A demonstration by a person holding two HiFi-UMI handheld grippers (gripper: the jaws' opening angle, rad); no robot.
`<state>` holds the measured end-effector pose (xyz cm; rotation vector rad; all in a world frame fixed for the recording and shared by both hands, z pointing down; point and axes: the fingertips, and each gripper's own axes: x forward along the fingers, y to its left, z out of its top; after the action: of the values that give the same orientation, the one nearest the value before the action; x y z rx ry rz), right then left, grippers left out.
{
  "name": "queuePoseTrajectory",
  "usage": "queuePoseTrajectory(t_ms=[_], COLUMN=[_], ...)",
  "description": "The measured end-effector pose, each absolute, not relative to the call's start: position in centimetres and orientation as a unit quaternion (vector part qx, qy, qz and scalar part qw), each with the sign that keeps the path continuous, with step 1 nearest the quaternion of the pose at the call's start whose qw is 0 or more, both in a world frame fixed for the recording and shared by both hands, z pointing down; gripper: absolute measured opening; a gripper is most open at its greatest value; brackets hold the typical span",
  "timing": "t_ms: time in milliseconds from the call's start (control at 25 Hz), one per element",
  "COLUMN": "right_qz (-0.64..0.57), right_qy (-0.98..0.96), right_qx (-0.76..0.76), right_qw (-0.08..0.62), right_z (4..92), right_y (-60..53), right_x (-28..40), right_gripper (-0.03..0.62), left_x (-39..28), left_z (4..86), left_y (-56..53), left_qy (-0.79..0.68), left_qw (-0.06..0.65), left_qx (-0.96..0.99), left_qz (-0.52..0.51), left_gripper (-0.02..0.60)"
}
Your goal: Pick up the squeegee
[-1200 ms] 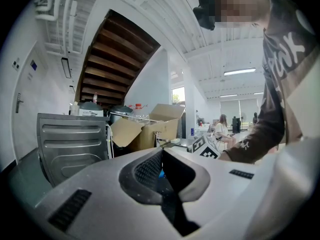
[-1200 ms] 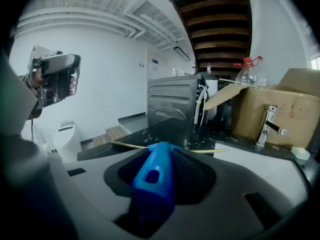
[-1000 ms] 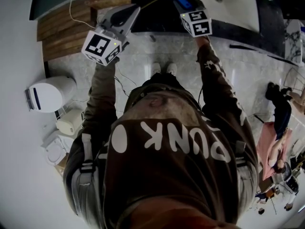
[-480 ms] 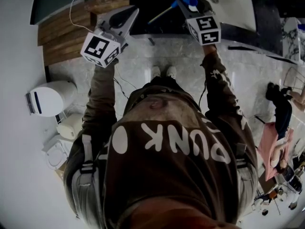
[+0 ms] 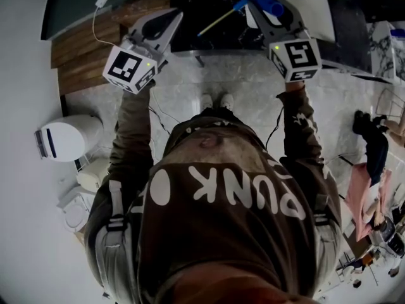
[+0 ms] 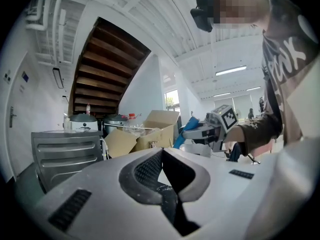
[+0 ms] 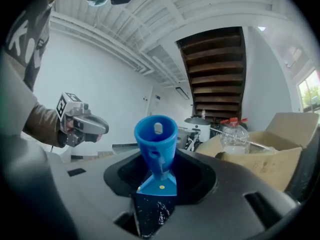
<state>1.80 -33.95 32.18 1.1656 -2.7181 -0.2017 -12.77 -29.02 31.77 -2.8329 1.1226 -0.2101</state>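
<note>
The squeegee has a blue handle (image 5: 268, 6) and a thin blade strip (image 5: 216, 23) that slants down-left over the dark counter. My right gripper (image 5: 261, 5) is shut on its handle and holds it in the air. In the right gripper view the blue handle (image 7: 156, 136) stands up between the jaws, its open end toward the camera. My left gripper (image 5: 174, 15) hangs to the left, apart from the squeegee, jaws together with nothing in them. In the left gripper view its tips (image 6: 162, 152) meet, and the right gripper (image 6: 196, 132) shows beyond with the blue squeegee (image 6: 182, 137).
A white sink basin (image 5: 310, 8) sits in the dark counter (image 5: 202, 8) ahead. Wooden steps (image 5: 82, 46) lie at the left, a white appliance (image 5: 66, 137) on the floor. A cardboard box (image 7: 272, 156), a plastic bottle (image 7: 234, 133) and a cooker (image 6: 82, 123) stand nearby.
The right gripper has risen with the squeegee and shifted right in the head view. The left gripper has lifted a little.
</note>
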Motion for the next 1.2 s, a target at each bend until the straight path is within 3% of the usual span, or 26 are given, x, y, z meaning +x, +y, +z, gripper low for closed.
queuePoseTrajectory(t_ms=[560, 1200], right_qz=[-0.112, -0.111], right_qy=[-0.928, -0.94], right_qx=[0.354, 0.32], right_qw=[0.03, 0.029], right_z=[25.4, 27.3], right_y=[-28.6, -28.3], right_x=[2.3, 0.7], right_gripper=[0.158, 0.156], left_x=[-11.6, -11.8], left_z=[26.8, 27.3], left_y=[-27.8, -27.5], left_qy=[0.356, 0.361], left_qw=[0.082, 0.08], left_qx=[-0.929, -0.927], left_qz=[-0.058, -0.068], left_gripper=[0.003, 0.003])
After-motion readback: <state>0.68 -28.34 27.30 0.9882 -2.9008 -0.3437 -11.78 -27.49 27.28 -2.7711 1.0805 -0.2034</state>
